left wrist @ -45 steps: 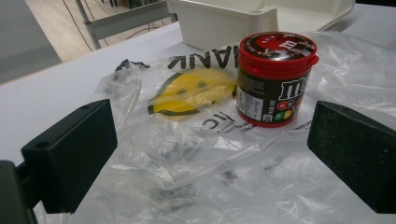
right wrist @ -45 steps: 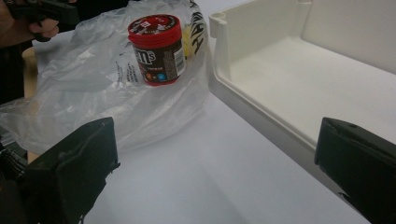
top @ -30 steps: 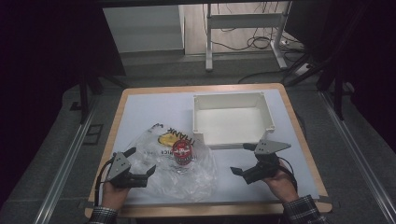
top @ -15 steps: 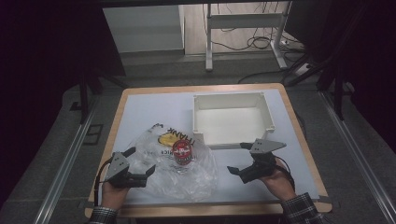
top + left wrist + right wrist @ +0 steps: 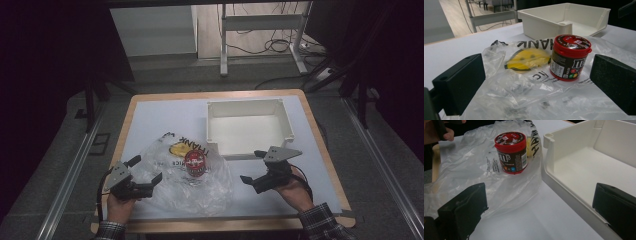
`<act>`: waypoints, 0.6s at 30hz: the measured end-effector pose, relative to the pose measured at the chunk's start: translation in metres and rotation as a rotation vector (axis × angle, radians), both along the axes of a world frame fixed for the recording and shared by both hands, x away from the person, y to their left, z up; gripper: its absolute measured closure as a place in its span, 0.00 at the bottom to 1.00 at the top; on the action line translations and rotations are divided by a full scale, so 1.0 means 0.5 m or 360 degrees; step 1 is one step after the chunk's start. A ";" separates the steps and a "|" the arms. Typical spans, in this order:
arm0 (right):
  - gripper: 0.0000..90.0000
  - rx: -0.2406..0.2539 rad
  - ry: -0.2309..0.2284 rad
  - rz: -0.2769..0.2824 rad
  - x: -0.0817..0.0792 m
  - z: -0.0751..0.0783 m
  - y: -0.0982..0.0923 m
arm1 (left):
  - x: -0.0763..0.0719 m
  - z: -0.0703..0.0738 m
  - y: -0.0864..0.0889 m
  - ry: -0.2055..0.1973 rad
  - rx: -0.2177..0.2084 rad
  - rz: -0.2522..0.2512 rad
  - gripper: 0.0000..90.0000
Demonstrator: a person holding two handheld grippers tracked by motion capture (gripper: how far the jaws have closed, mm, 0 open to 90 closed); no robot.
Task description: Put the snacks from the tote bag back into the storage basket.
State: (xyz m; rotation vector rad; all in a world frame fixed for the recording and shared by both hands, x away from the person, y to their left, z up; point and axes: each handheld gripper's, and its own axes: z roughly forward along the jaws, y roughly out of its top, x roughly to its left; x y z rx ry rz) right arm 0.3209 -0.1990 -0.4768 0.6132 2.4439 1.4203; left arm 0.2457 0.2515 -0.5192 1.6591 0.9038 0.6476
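A red-lidded brown candy tub (image 5: pixel 195 163) (image 5: pixel 569 57) (image 5: pixel 511 152) stands upright on a flat clear plastic bag (image 5: pixel 187 180) (image 5: pixel 524 85) (image 5: pixel 481 170) printed with a yellow face and black letters. My left gripper (image 5: pixel 148 170) (image 5: pixel 536 85) is open at the bag's left edge, jaws wide over the plastic, pointing at the tub. My right gripper (image 5: pixel 253 167) (image 5: pixel 539 207) is open to the right of the bag, its jaws spanning the bag's edge and the white tray's (image 5: pixel 245 102) (image 5: pixel 544 25) (image 5: pixel 549 170) front corner.
The white open tray sits at the back right of the pale table (image 5: pixel 155 120), just behind the right gripper. A wooden edge borders the table. Metal frame legs and cables (image 5: pixel 265 45) stand on the floor beyond.
My right gripper has shifted left and slightly forward toward the bag. The left gripper has edged a little right onto the bag. The tub has not moved.
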 end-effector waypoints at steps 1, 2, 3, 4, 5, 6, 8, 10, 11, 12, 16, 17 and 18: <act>0.00 0.0000 0.0004 0.0000 0.001 0.000 0.002 | 0.000 -0.001 0.001 -0.0021 -0.0011 0.0006 0.00; 0.00 -0.0004 0.0002 0.0005 0.003 0.000 0.003 | 0.000 -0.001 0.001 -0.0021 -0.0011 0.0006 0.00; 0.00 -0.0002 0.0013 0.0006 0.003 0.001 0.006 | -0.001 -0.002 0.003 -0.0033 -0.0031 0.0007 0.00; 0.00 -0.0003 0.0010 0.0012 0.005 0.001 0.007 | 0.000 -0.002 0.003 -0.0038 -0.0033 0.0012 0.00; 0.00 -0.0003 0.0012 0.0013 0.007 0.001 0.009 | -0.001 -0.003 0.004 -0.0048 -0.0039 0.0017 0.00; 0.00 -0.0006 0.0020 0.0016 0.008 0.001 0.011 | -0.001 -0.003 0.004 -0.0058 -0.0046 0.0019 0.00; 0.00 -0.0004 0.0028 0.0020 0.011 0.001 0.017 | -0.001 -0.004 0.005 -0.0070 -0.0064 0.0024 0.00; 0.00 -0.0009 0.0041 0.0031 0.014 0.002 0.021 | -0.001 -0.005 0.006 -0.0080 -0.0068 0.0025 0.00; 0.00 -0.0008 0.0042 0.0029 0.014 0.003 0.023 | -0.002 -0.005 0.006 -0.0104 -0.0090 0.0029 0.00; 0.00 -0.0008 0.0041 0.0029 0.015 0.003 0.026 | -0.003 -0.006 0.007 -0.0111 -0.0100 0.0028 0.00; 0.00 -0.0001 0.0046 0.0041 0.018 0.006 0.036 | -0.003 -0.005 0.009 -0.0106 -0.0122 0.0029 0.00; 0.00 -0.0002 0.0051 0.0040 0.018 0.007 0.037 | -0.003 -0.005 0.010 -0.0104 -0.0128 0.0026 0.00; 0.00 -0.0002 0.0052 0.0043 0.019 0.008 0.039 | -0.003 -0.005 0.011 -0.0101 -0.0137 0.0025 0.00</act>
